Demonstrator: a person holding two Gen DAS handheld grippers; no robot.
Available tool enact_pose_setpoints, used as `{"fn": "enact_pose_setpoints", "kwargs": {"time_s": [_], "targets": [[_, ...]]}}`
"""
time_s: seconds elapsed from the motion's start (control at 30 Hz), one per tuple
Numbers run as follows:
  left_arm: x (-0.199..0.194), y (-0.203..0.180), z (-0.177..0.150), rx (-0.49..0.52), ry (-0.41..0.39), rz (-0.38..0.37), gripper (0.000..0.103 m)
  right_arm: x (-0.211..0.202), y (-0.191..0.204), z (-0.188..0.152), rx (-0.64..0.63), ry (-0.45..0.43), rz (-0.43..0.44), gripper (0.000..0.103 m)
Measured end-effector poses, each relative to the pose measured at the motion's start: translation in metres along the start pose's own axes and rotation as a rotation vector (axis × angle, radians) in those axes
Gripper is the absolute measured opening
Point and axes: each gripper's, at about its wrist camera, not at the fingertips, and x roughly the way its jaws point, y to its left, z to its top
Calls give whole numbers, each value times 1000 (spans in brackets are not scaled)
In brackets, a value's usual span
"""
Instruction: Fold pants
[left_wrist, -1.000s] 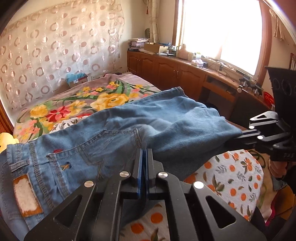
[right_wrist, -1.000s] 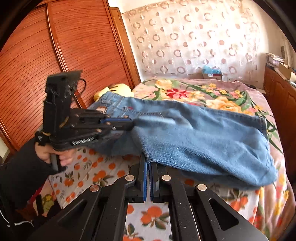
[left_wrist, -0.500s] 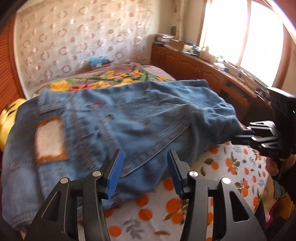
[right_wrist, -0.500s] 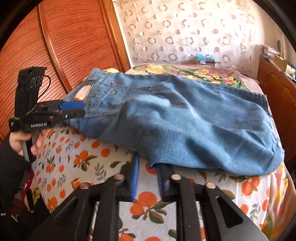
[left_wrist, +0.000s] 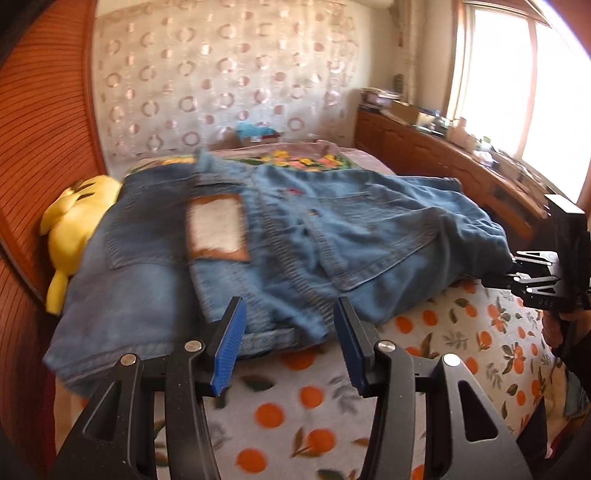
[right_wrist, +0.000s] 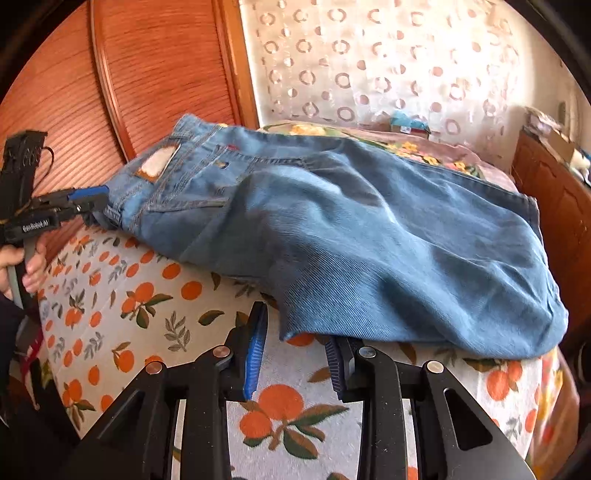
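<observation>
The left gripper (left_wrist: 288, 321) has its jaws released, about half open, just before the waist edge of the blue denim pants (left_wrist: 295, 236), which lie folded on the orange-print bed cover (left_wrist: 443, 339). The right gripper (right_wrist: 295, 332) has been opening its jaws; they hold nothing, at the leg hem

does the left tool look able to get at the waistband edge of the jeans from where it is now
Probably yes: the left tool is open, and the jeans waistband edge lies just ahead of its fingertips on the orange-print sheet, with nothing between.
</observation>
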Motion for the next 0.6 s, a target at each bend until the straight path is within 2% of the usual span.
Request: {"fn": "enact_pose_setpoints", "kwargs": {"time_s": [0.03,0.07,0.17,0.27,0.37,0.43,0.47,0.5,0.6], "targets": [[-1,4,-2,-6,0,14,50,5,1,-1,-6,11,-4,28],[-2,8,-5,-11,-1,25,50,9,2,-2,-9,24,-8,17],[-1,16,-13,-27,8,53,50,18,1,-2,1,48,-5,10],[7,19,-18,-28,30,66,50,7,0,2,13,17,28,8],[12,15,-17,1,17,65,50,-14,-5,10,56,-33,81,8],[19,18,-14,-14,22,112,50,-24,-8,12,57,-52,85,8],[21,20,-12,-29,25,111,50,-26,-9,12,53,-53,79,8],[22,22,-11,-34,20,95,48,-26,-10,12,55,-50,75,8],[25,24,-9,-38,11,77,32,-22,-7,8,50,-36,70,8]]}}
